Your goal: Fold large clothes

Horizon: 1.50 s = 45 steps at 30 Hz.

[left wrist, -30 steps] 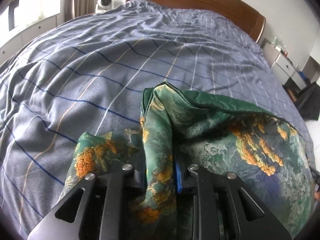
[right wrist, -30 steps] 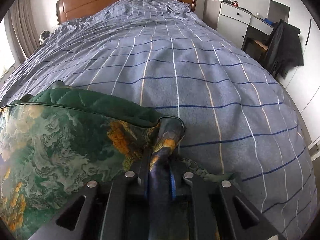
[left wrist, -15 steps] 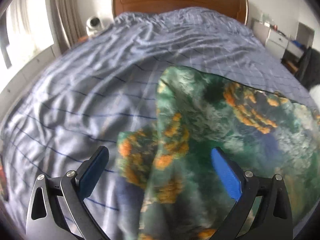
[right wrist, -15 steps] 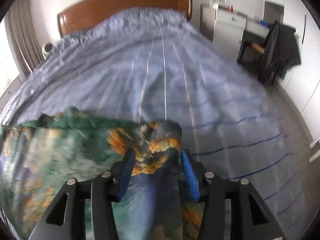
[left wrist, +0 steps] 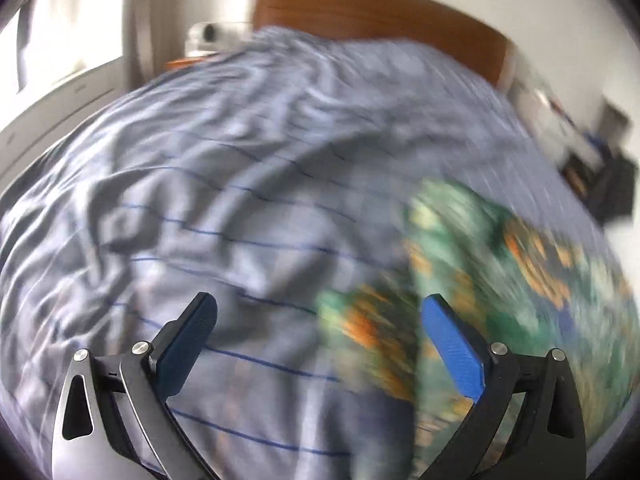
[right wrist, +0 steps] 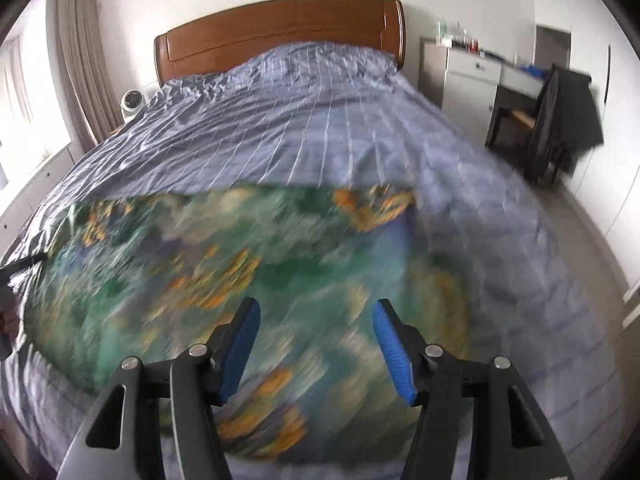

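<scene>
Both grippers' jaws have just been opening, nothing between them: the green printed garment (right wrist: 248, 280) lies flat below and ahead of the right gripper (right wrist: 316, 344), its long axis crosswise, and off to the right of the left gripper (left wrist: 320, 344).

Left hand-held gripper (left wrist: 320, 344): black angular frame, triangular cut-outs, silver screw heads at pivots, blue ribbed pads (left wrist: 454, 356) (one pad in shade, looks darker). Right hand-held gripper (right wrist: 316, 346): same black build, blue pads.
</scene>
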Available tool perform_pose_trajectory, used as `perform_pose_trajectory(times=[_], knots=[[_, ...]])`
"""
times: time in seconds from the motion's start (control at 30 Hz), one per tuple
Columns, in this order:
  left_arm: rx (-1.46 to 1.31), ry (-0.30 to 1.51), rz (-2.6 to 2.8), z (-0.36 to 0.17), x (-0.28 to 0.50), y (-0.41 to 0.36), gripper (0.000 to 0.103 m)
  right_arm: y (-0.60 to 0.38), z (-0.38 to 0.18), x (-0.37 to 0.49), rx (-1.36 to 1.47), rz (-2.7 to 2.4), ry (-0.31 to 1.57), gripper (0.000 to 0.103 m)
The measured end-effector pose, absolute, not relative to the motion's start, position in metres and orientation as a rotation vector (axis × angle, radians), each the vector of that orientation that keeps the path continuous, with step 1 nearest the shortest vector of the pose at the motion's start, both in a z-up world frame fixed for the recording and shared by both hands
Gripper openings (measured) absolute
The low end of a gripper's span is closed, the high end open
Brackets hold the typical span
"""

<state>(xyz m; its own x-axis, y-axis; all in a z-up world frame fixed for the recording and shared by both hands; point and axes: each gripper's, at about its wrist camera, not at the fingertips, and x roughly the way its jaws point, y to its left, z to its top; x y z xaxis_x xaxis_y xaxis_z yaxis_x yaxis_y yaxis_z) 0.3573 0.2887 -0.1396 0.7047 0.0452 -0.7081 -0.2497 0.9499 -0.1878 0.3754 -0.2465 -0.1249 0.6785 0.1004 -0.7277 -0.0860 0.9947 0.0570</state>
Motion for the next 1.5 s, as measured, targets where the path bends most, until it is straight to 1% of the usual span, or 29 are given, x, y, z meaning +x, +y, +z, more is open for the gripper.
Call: perform_pose_trajectory(times=[0.07, 0.13, 0.23, 0.27, 0.33, 0.37, 0.63, 0.97, 1.13, 1.23, 1.4, 1.5], knots=[[-0.294, 0.789, 0.260, -0.145, 0.359, 0.311, 0.102, -0.233, -0.135, 0.364, 0.039, 0.121, 0.848, 0.060], [-0.263, 0.841, 0.352, -0.162, 0.365, 0.324, 0.102, -0.223, -0.140, 0.358, 0.030, 0.131, 0.856, 0.060], [-0.209, 1.009, 0.434, -0.204, 0.383, 0.333, 0.103, -0.209, -0.141, 0.350, 0.004, 0.132, 0.850, 0.060], [-0.192, 1.038, 0.426, -0.216, 0.387, 0.332, 0.103, -0.206, -0.140, 0.349, 0.010, 0.134, 0.853, 0.060], [-0.176, 0.970, 0.427, -0.215, 0.380, 0.327, 0.103, -0.203, -0.137, 0.347, 0.015, 0.134, 0.857, 0.060], [-0.174, 0.965, 0.426, -0.215, 0.379, 0.326, 0.103, -0.201, -0.136, 0.345, 0.011, 0.136, 0.859, 0.060], [-0.176, 0.964, 0.431, -0.217, 0.378, 0.324, 0.103, -0.207, -0.122, 0.325, -0.021, 0.092, 0.832, 0.060], [-0.178, 0.963, 0.431, -0.217, 0.377, 0.325, 0.103, -0.214, -0.126, 0.324, 0.038, 0.038, 0.876, 0.060], [-0.178, 0.963, 0.432, -0.217, 0.377, 0.324, 0.103, -0.210, -0.116, 0.310, 0.028, 0.047, 0.842, 0.060], [-0.178, 0.963, 0.432, -0.217, 0.377, 0.324, 0.103, -0.209, -0.122, 0.307, 0.017, 0.032, 0.832, 0.060], [-0.179, 0.963, 0.432, -0.217, 0.377, 0.324, 0.103, -0.204, -0.141, 0.313, 0.027, 0.036, 0.883, 0.060], [-0.179, 0.963, 0.434, -0.217, 0.378, 0.323, 0.103, -0.199, -0.140, 0.312, 0.020, 0.060, 0.874, 0.060]])
